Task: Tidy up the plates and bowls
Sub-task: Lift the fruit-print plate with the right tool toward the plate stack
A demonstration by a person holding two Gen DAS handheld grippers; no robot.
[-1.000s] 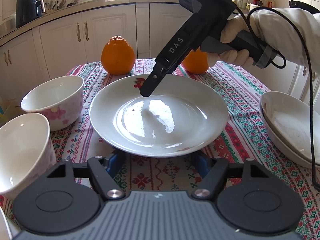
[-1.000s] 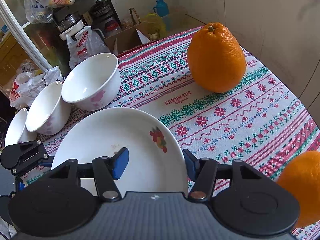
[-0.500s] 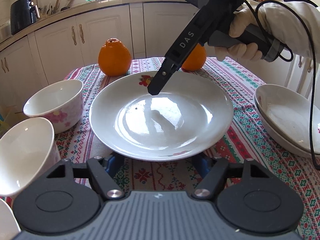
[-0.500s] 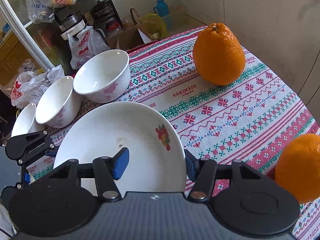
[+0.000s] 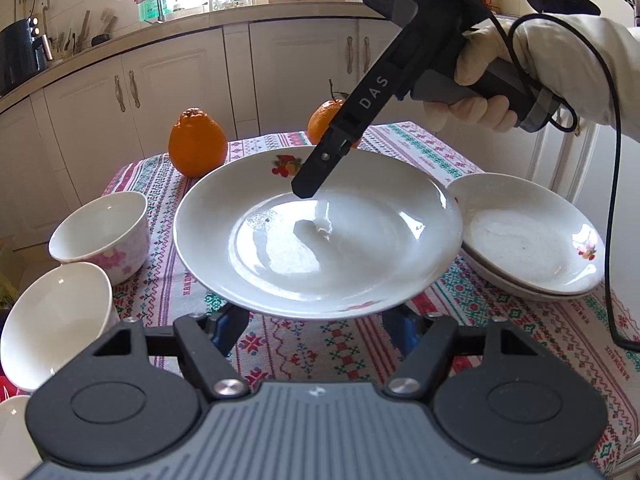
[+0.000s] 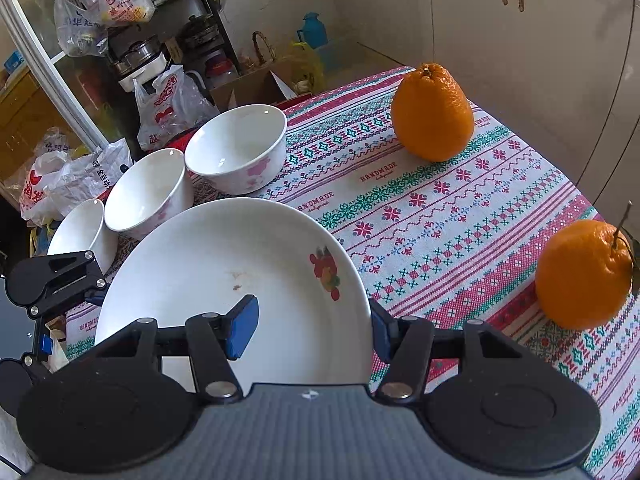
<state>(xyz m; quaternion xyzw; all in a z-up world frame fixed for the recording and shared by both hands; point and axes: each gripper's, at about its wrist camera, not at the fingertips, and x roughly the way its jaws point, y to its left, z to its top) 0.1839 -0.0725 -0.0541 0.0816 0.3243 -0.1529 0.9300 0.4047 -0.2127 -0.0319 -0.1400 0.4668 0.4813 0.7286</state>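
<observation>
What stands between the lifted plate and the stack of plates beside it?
Nothing visible. Only bare tablecloth shows between the lifted plate and the stack, and their rims overlap in the left wrist view.

"DAS" in pale capitals on the black finger arm of the right hand-held gripper (image 5: 306,190), reading up along the arm. "HANDMADE" woven in tan on the tablecloth (image 6: 460,208), repeated ahead of the right hand-held gripper (image 6: 308,326) and by its left side. Red characters on plastic bags (image 6: 168,108) beyond: illegible.
</observation>
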